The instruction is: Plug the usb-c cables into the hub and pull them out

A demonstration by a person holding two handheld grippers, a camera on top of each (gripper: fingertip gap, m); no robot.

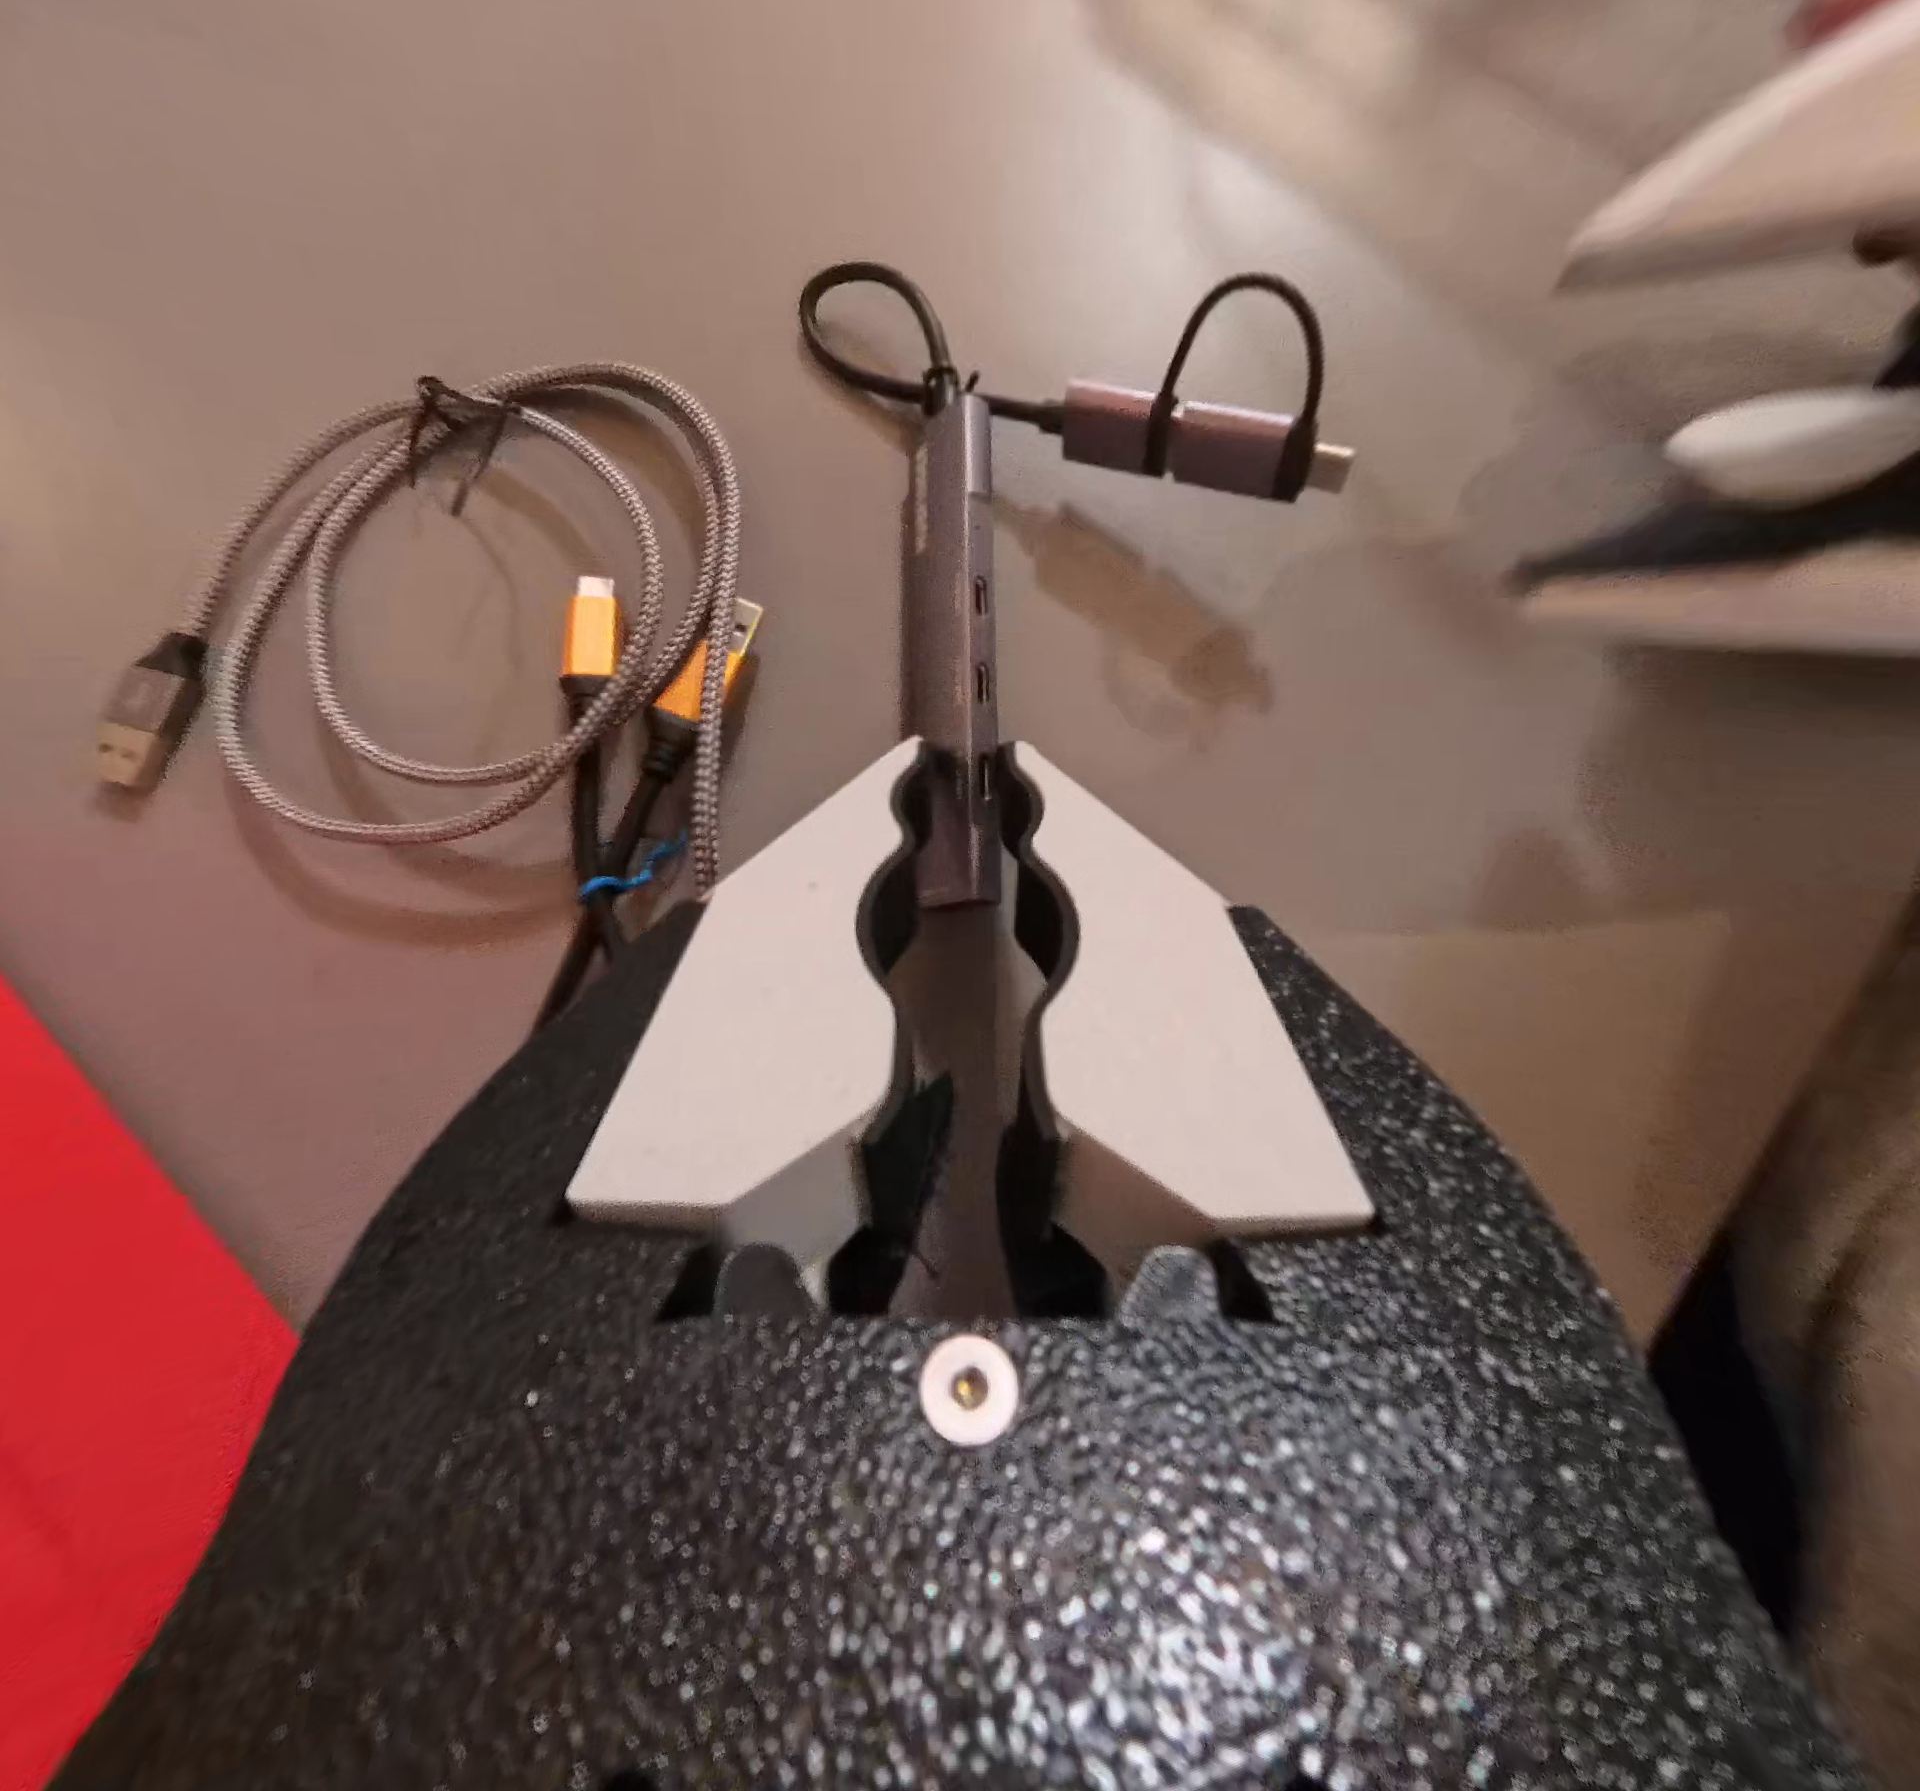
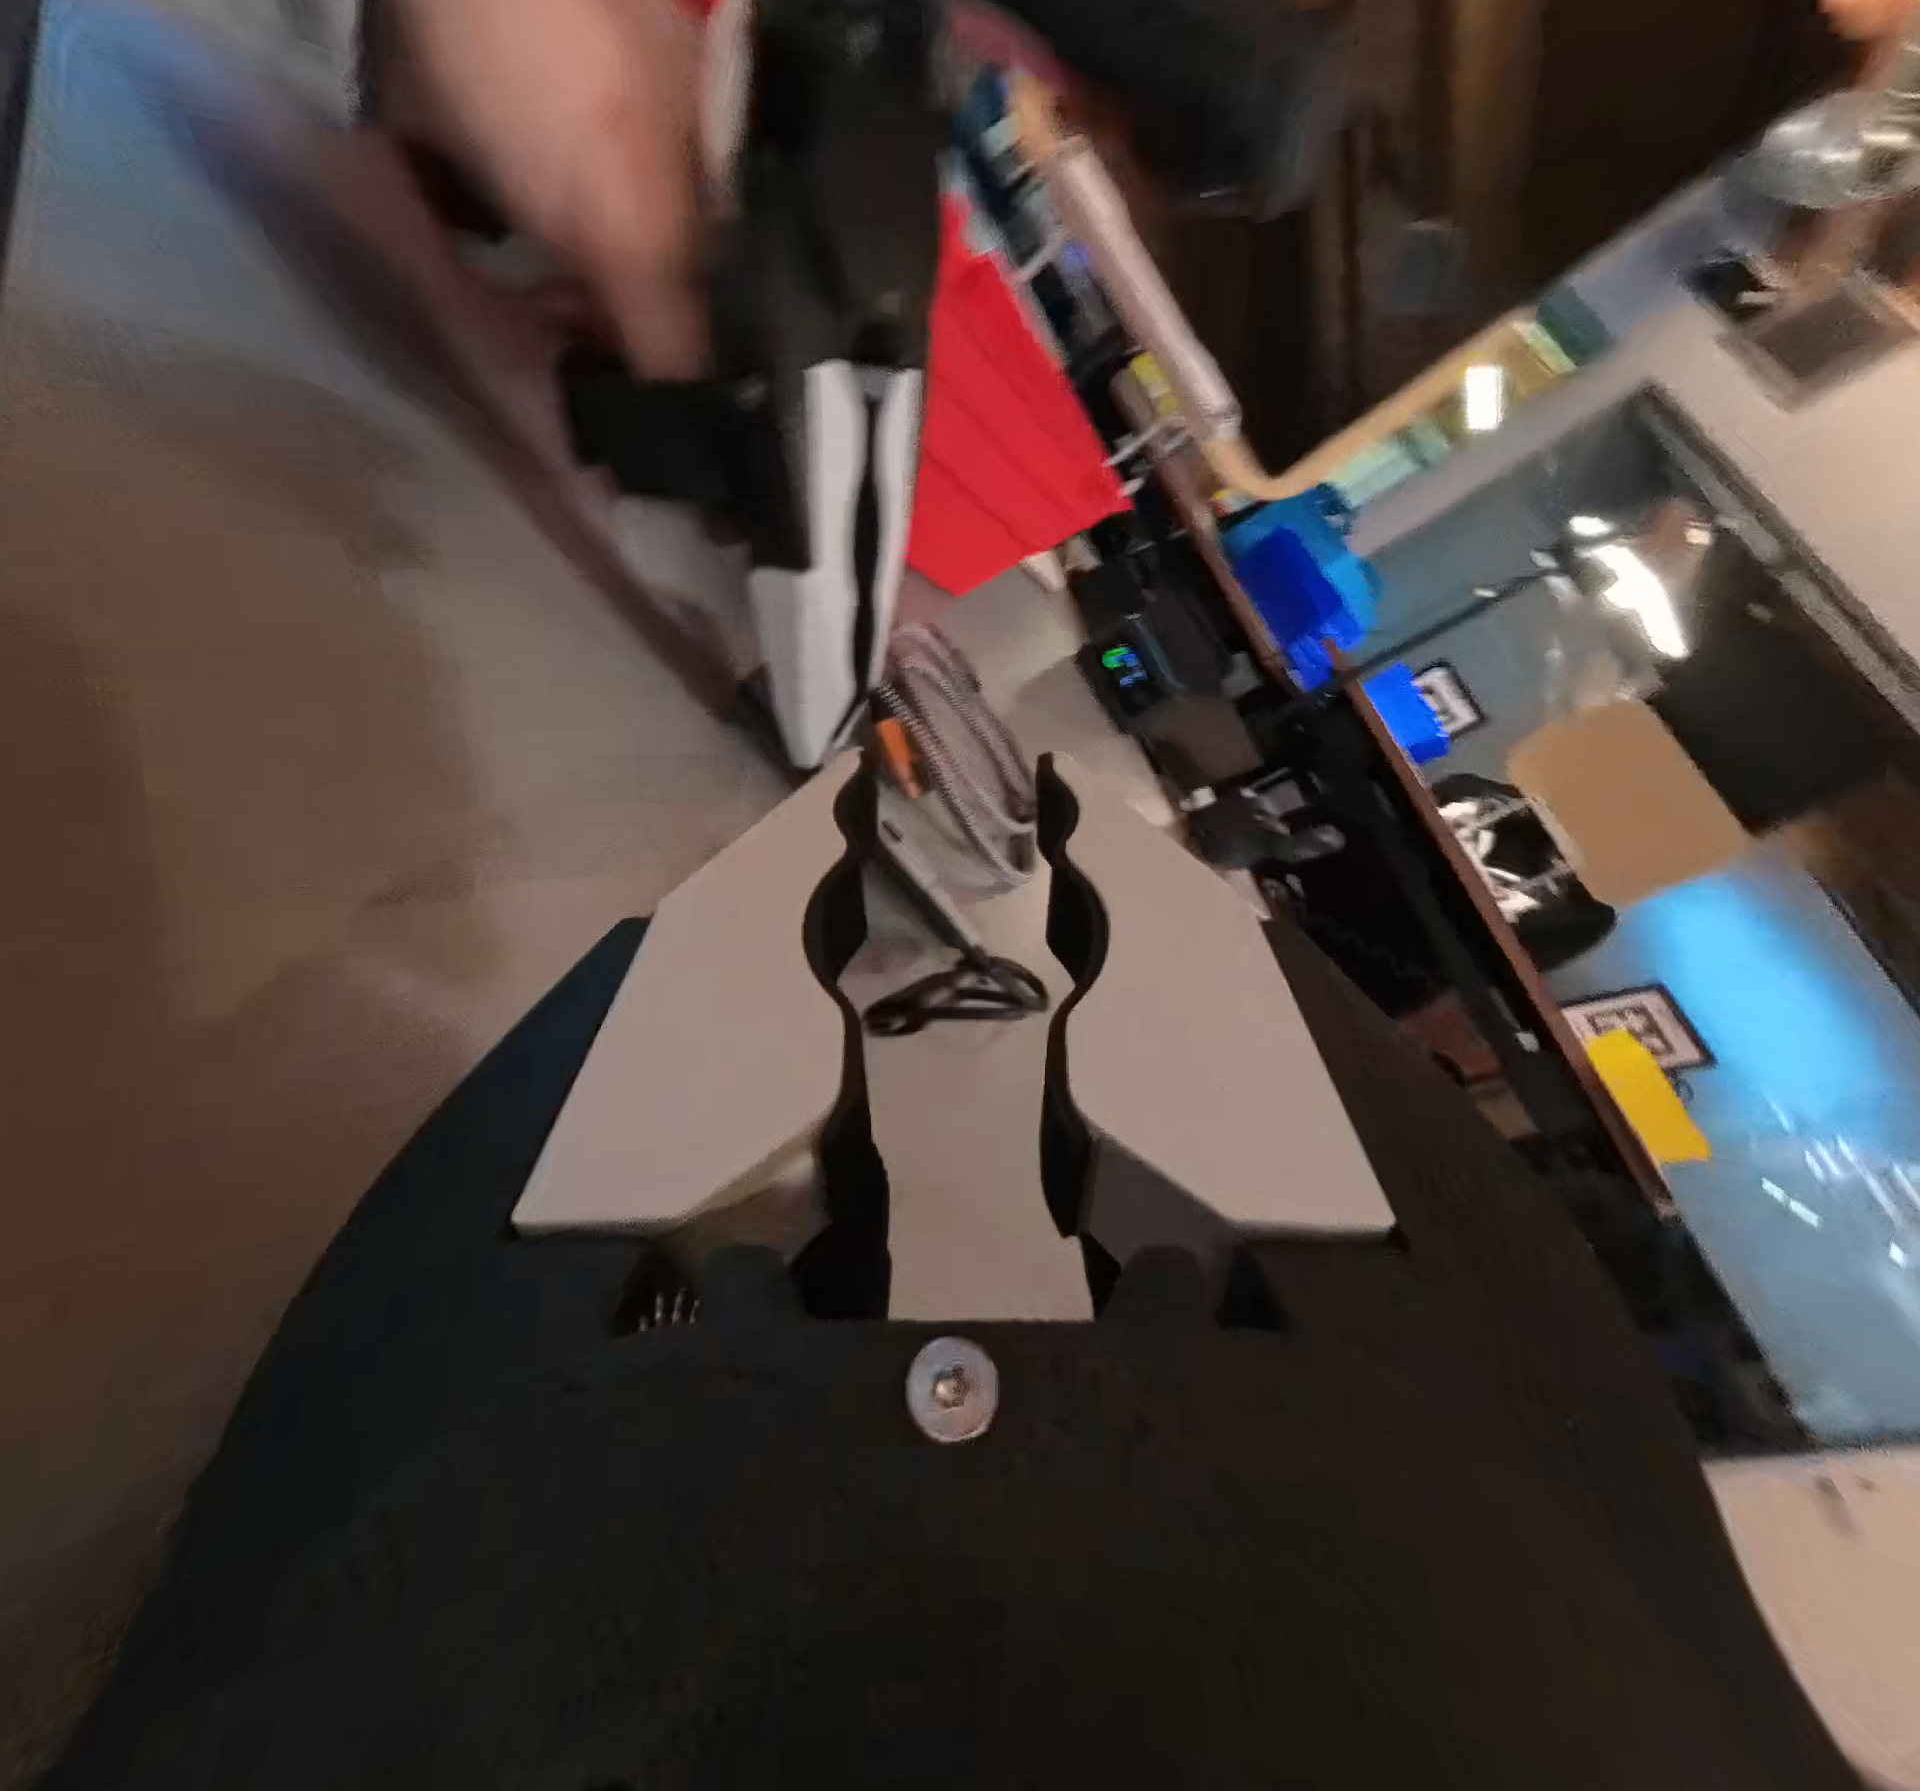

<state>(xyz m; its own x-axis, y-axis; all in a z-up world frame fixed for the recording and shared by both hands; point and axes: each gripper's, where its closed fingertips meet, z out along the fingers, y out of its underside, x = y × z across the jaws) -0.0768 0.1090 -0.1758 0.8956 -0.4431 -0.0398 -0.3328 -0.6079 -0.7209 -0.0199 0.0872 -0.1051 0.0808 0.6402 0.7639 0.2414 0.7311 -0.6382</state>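
My left gripper is shut on the near end of a slim grey usb hub and holds it edge-up above the beige table, ports facing right. The hub's short black tail cable loops to a grey adapter plug. A coiled grey braided cable lies left of the hub, with an orange usb-c plug and a second orange plug. My right gripper is open and empty, pointing at the left gripper and the braided cable. The view is blurred.
A red cloth lies at the table's near left, also in the right wrist view. A person's hand holds the left gripper. Blue parts and a dark glossy panel sit beyond the table's edge.
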